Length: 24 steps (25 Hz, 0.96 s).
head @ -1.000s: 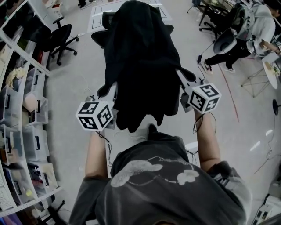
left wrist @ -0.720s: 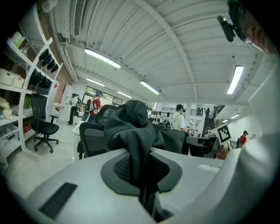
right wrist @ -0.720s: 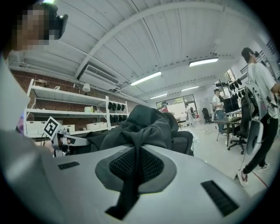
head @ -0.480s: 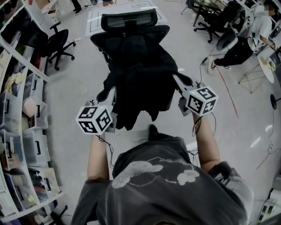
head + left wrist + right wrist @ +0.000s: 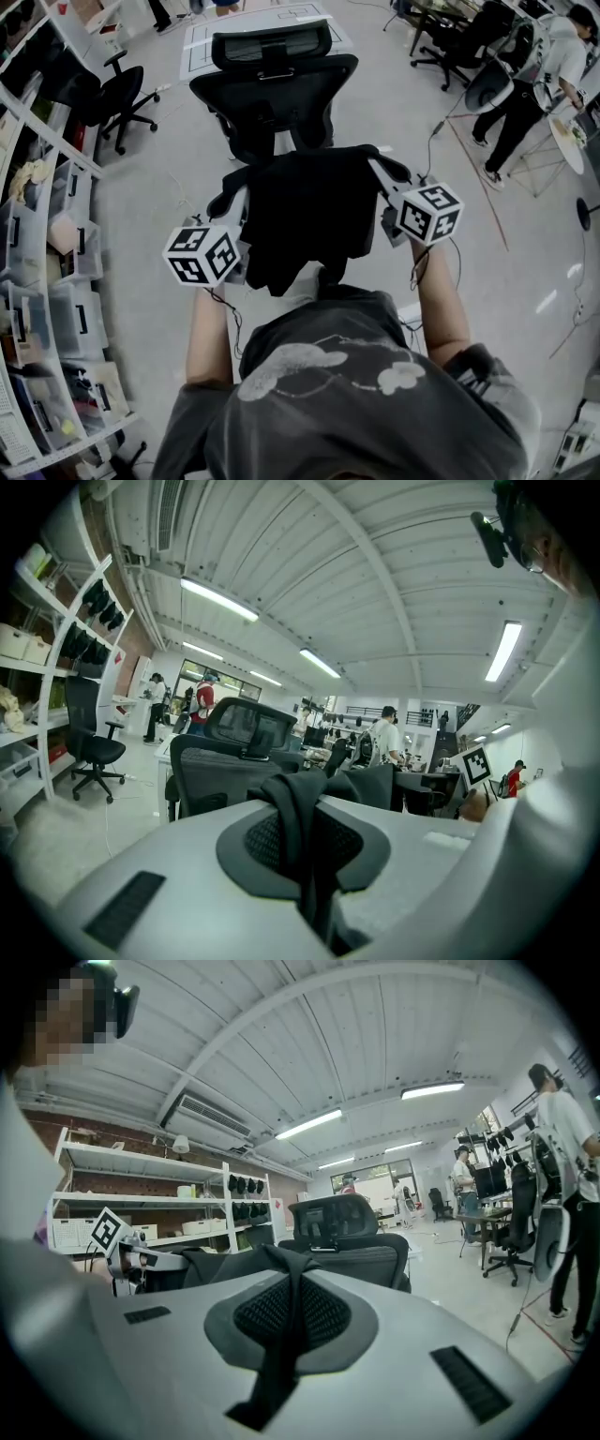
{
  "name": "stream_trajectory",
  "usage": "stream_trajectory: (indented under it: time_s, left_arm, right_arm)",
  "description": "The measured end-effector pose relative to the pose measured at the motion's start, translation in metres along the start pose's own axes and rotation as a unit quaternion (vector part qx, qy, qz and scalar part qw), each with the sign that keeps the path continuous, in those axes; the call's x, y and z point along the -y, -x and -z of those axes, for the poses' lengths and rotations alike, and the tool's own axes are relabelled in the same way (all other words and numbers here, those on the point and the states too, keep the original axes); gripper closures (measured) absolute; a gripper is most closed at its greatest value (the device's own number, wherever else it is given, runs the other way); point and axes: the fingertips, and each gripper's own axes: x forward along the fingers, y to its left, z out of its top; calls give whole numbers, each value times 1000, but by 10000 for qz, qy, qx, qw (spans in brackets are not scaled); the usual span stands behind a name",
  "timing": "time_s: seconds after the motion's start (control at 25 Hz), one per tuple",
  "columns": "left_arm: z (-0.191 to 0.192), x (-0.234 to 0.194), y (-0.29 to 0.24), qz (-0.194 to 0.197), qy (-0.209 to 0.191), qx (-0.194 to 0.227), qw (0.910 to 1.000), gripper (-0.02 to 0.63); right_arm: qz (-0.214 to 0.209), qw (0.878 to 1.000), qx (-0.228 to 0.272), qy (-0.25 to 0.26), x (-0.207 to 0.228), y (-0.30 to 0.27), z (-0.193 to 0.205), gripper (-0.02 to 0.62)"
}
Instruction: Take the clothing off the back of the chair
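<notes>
Black garment (image 5: 305, 216) held taut between the left gripper (image 5: 228, 197) and the right gripper (image 5: 387, 171).
Each gripper's jaws are closed tight on a pinched fold of the cloth, which is spread between them and hangs down in front of the person. The black mesh office chair (image 5: 272, 80) is seen just beyond, its backrest uncovered. Shelving (image 5: 47, 234) is ranged along the left.

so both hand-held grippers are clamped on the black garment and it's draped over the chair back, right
Not draped: the head view shows the black garment off the chair back, hanging in front of it. The left hand-held gripper and right hand-held gripper are indeed clamped on it.
</notes>
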Motion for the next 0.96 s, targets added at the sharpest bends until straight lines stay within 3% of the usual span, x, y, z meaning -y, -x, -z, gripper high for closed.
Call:
stream_trajectory:
  time_s: [0.96]
  left_arm:
    - [-27,-14,-56,-268,-84,-5,9996,600]
  right_arm:
    - [-401,9992,28,71,48,-47,-21,597]
